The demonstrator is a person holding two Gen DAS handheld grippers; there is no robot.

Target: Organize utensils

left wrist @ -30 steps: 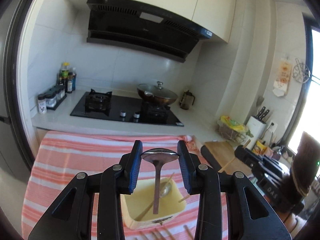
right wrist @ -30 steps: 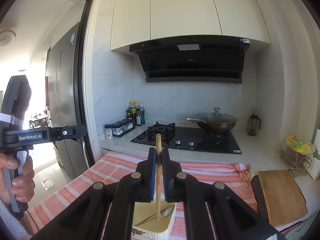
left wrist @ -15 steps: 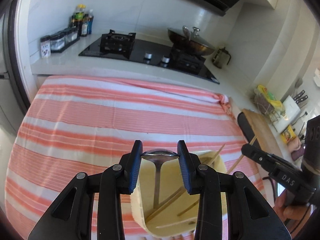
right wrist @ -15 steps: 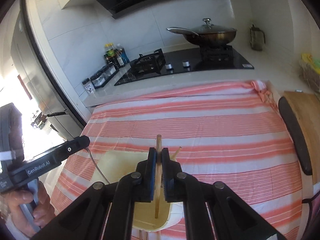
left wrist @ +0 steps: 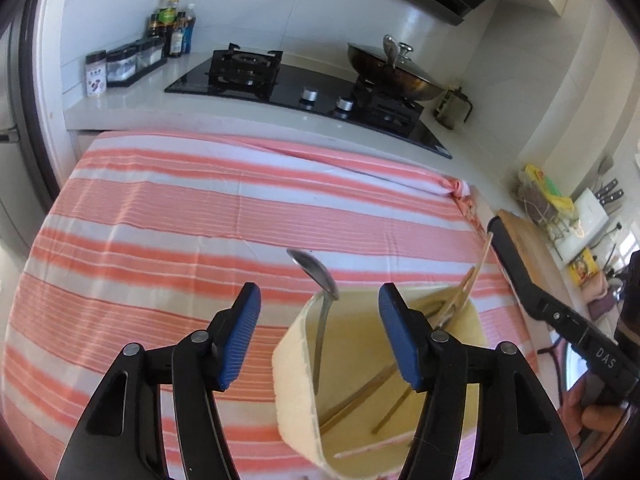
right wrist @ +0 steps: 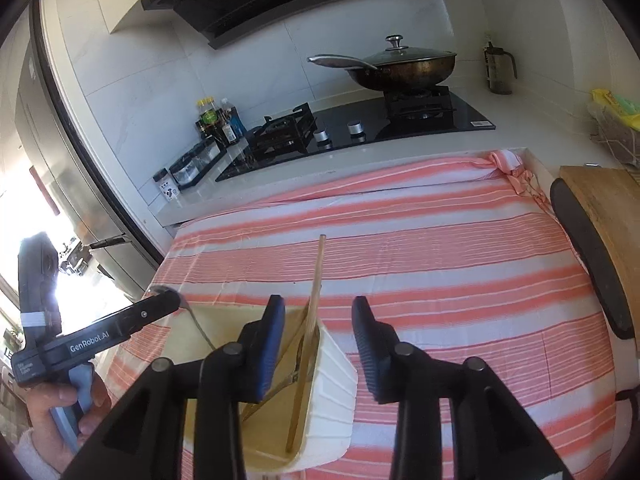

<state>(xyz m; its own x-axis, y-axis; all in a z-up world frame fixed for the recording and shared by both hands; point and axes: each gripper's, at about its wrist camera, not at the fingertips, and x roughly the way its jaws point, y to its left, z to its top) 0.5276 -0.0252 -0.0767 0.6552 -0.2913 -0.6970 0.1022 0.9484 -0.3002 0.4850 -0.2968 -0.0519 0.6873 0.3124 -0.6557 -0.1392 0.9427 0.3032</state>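
A cream plastic bin (left wrist: 296, 380) stands on the striped cloth and holds several wooden chopsticks (left wrist: 456, 304). In the left wrist view my left gripper (left wrist: 319, 297) hangs over the bin's rim, its jaws opening. A metal spoon (left wrist: 316, 274) leans inside between the blue pads (left wrist: 240, 332), touching neither. In the right wrist view my right gripper (right wrist: 318, 306) is opening too. A single chopstick (right wrist: 318, 272) stands free between its pads (right wrist: 270, 348), its lower end in the bin (right wrist: 332, 380). The left gripper's body (right wrist: 120, 330) shows at the left, held by a hand.
A pink and white striped cloth (left wrist: 200, 220) covers the table. Behind it are a black gas hob (left wrist: 304, 88), a lidded wok (right wrist: 404, 66) and spice jars (left wrist: 120, 68). A wooden cutting board (right wrist: 608, 216) lies at the right edge.
Both grippers came down over the bin, then opened. The spoon and the chopstick left the pads and now lean inside the bin.
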